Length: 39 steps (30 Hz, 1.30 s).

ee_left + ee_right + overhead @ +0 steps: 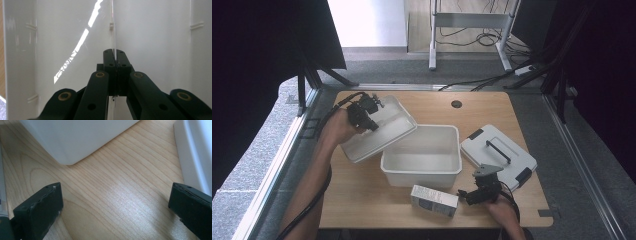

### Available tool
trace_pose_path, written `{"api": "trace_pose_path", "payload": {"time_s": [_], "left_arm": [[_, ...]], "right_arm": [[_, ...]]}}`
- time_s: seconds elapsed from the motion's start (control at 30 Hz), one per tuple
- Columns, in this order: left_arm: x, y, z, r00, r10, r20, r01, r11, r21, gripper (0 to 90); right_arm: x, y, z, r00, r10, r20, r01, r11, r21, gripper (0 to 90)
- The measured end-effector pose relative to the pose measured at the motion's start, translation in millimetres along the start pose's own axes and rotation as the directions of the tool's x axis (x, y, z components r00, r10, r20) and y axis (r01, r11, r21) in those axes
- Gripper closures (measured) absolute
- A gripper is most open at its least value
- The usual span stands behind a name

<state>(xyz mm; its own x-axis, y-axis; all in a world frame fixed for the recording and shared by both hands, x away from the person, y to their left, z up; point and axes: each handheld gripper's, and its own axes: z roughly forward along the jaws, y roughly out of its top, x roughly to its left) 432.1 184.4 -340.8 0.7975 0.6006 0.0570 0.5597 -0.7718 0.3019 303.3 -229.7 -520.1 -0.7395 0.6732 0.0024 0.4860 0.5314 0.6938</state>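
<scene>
**Inspector A:** Left gripper [371, 119]: jaws pressed together on the thin rim of the white tray [379, 132]. The left gripper view shows that edge pinched between the pads, with smooth white plastic behind it. Right gripper [463, 195]: jaws spread wide with nothing between them, bare wood beneath.

**Inspector B:** Condition and position of the tray?

**Inspector A:** A shallow, rectangular, plain white tray with a raised lip. It is held tilted at the table's [362, 200] far left, its near right corner overlapping the rim of the white bin [422, 172]. Long axis runs from near left to far right.

**Inspector B:** Surroundings?

**Inspector A:** A small carton [434, 200] lies in front of the bin, just left of the right gripper. A white lid with a dark handle [498, 156] lies flat to the bin's right, apart from it.
</scene>
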Motion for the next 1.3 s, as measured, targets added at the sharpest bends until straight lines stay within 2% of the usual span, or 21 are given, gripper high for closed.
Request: {"api": "trace_pose_path", "payload": {"time_s": [0.4, 0.73, 1.0, 1.3], "left_arm": [[21.0, -34.8, -5.0, 0.9953, -0.095, -0.021, 0.095, 0.9955, -0.004, 88.8], [33.2, -65.7, -9.9, 0.9840, -0.175, -0.030, 0.175, 0.9843, -0.027, 88.9], [38.1, -89.6, -8.2, 0.9775, -0.206, -0.046, 0.205, 0.9784, -0.026, 88.8], [36.9, -113.7, 16.0, 0.9768, -0.210, -0.041, 0.210, 0.9776, -0.016, 88.8]], "right_arm": [[-0.1, 0.0, -0.1, 1.0000, -0.002, -0.001, 0.002, 1.000, 0.001, 0.0], [0.0, 0.0, -0.1, 1.0000, -0.001, -0.001, 0.001, 1.000, 0.001, 0.0], [0.0, -0.1, -0.1, 1.0000, 0.000, -0.001, 0.000, 1.000, 0.002, 0.0], [0.0, 0.0, -0.1, 1.0000, -0.001, -0.002, 0.001, 1.000, 0.001, 0.0]]}}
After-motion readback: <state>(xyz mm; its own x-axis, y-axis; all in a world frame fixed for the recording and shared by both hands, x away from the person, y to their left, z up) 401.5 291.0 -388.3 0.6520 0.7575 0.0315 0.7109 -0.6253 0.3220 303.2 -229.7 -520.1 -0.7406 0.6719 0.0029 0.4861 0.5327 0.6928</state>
